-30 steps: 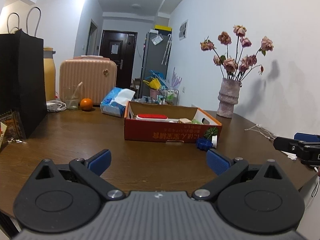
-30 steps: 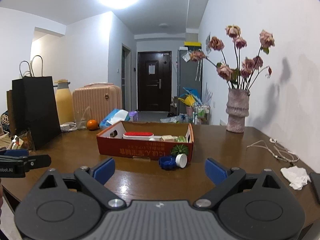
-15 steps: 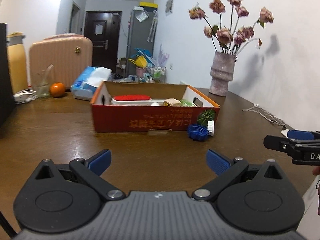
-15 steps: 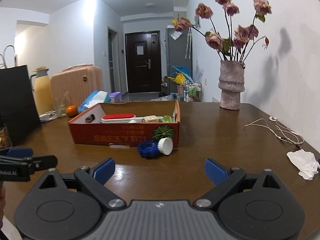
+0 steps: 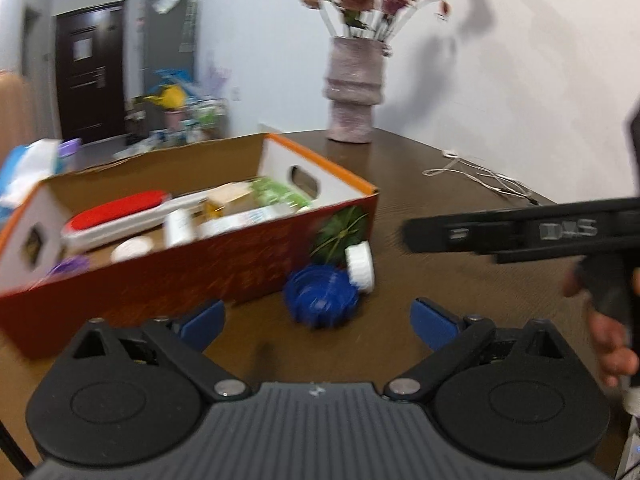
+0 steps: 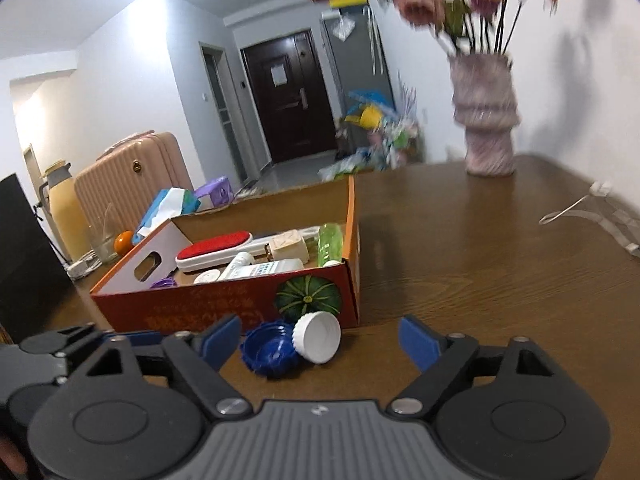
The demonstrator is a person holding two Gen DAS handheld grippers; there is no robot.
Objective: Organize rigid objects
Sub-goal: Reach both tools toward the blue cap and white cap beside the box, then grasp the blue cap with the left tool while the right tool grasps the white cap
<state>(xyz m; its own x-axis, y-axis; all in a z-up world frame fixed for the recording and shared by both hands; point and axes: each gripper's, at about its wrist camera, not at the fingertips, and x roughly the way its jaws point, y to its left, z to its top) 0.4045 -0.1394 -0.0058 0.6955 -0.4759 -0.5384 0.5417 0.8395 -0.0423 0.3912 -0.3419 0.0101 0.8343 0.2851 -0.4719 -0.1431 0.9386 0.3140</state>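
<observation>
A red cardboard box [image 5: 200, 276] [image 6: 224, 308] sits on the brown table and holds a red-topped brush [image 6: 214, 250], tubes and a green bottle. In front of its right corner lie a blue cap [image 5: 320, 298] [image 6: 270, 354], a white cap [image 5: 360, 266] [image 6: 318, 336] and a small green pumpkin [image 5: 340, 232] [image 6: 308, 296]. My left gripper [image 5: 316, 324] is just short of the blue cap, jaws closing, nothing between them. My right gripper [image 6: 320, 344] hangs near both caps, jaws closing, pads not touching them. A hand holds the right gripper [image 5: 520, 232] at the left view's right side.
A pink vase of dried flowers [image 6: 484, 120] stands at the table's far right, with a white cable [image 6: 588, 216] near the right edge. Behind the box are a tissue pack [image 6: 168, 204], an orange [image 6: 123, 240], a glass, a yellow flask and a pink suitcase [image 6: 132, 172]. A black bag [image 6: 24, 256] stands left.
Both grippers have moved forward and down toward the box's right corner; the caps and pumpkin now appear much closer. Both pairs of jaws have narrowed a little.
</observation>
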